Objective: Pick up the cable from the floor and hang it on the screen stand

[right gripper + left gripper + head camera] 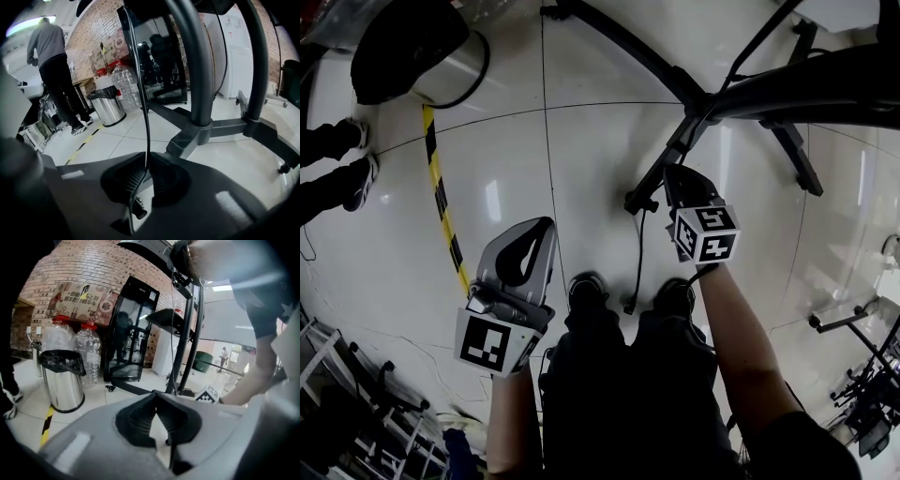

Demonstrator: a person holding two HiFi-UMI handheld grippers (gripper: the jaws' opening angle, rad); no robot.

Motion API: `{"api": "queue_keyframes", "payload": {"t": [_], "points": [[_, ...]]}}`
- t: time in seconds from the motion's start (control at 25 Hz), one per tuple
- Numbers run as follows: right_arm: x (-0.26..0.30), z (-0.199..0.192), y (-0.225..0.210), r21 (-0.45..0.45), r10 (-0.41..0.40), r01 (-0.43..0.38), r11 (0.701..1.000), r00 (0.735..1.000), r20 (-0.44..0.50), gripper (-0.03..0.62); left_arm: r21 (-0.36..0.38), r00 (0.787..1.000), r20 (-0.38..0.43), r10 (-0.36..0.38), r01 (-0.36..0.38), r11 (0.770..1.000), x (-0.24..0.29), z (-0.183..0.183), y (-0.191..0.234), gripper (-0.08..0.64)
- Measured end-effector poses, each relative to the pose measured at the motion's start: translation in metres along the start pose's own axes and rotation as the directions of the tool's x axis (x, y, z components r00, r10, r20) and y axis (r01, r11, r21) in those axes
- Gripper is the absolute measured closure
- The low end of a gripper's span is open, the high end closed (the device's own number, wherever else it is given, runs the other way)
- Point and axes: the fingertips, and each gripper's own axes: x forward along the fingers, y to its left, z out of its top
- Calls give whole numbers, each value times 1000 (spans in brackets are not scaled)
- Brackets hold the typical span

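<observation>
**Right gripper [146,163] pinching the cable [142,93] beside the screen stand [194,70].**
Its jaws are pressing together on the cable, which is running up out of view while its plug end is hanging below them. The left gripper [155,395] is hovering with its jaws together, holding nothing. A bin [108,108] and striped floor tape [441,202] are sitting to the left. The stand's top is cut off.

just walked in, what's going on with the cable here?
A person works two handheld grippers. The right gripper is shut on the black cable, held up beside the screen stand, with the plug end dangling below. The left gripper is shut and empty, off to the side. The cable doesn't look hung yet.
</observation>
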Motion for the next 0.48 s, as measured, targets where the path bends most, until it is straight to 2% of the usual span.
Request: {"api": "queue_keyframes", "payload": {"t": [0.28,0.48], "points": [[-1,-2,1,10,-16,16,1000,1000,-10,565,-5,1000,9,10,-10,1000,-1,4,4,558],[-18,6,14,-10,14,-14,1000,1000,-15,568,-15,999,33,18,-18,1000,-2,22,-4,558]]}}
